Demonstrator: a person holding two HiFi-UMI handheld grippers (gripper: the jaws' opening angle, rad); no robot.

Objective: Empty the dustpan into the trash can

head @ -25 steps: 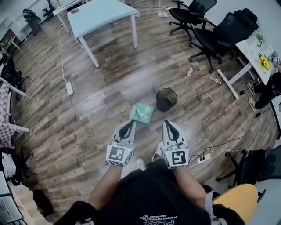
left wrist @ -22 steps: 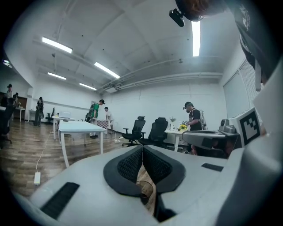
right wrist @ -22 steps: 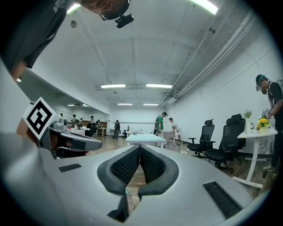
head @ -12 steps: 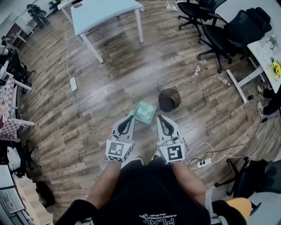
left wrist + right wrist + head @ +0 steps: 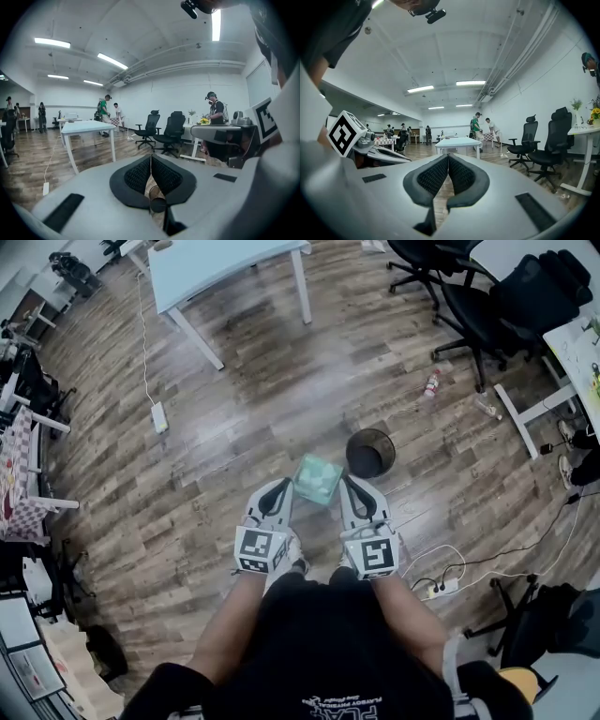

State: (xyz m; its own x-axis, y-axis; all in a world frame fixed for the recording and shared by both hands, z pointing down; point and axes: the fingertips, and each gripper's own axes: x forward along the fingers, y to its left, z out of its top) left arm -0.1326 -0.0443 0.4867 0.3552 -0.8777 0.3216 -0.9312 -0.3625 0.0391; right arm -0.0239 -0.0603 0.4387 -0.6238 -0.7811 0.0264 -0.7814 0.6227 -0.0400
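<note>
Both claws are held out side by side in front of the person, and both are closed with nothing held. The left claw (image 5: pixel 281 487) has its ribbed pads (image 5: pixel 140 176) pressed together along their whole length in its own view. A small dark round shape sits low in the gap behind them, and I cannot tell what it is. The right claw (image 5: pixel 351 484) also has its pads (image 5: pixel 461 176) meeting at the tips, with only floor showing through the slit below.

The green dustpan (image 5: pixel 317 479) lies on the wood floor (image 5: pixel 234 437). From the head view it sits between the two claw tips and just ahead of them. Neither gripper view shows it, as both look out across the room above it. Whether either claw touches it cannot be told.

The black trash can (image 5: pixel 370 453) stands upright on the floor just ahead of the right claw and a little to its right. It is close beside the dustpan's far right corner.

Farther ahead of the left claw stands a pale desk (image 5: pixel 225 259). Black chairs (image 5: pixel 487 296) are well ahead of the right claw and to its right. A bottle (image 5: pixel 431 383) lies on the floor beyond the can. A power strip (image 5: pixel 439 587) with white cables lies behind the right claw, to its right.
</note>
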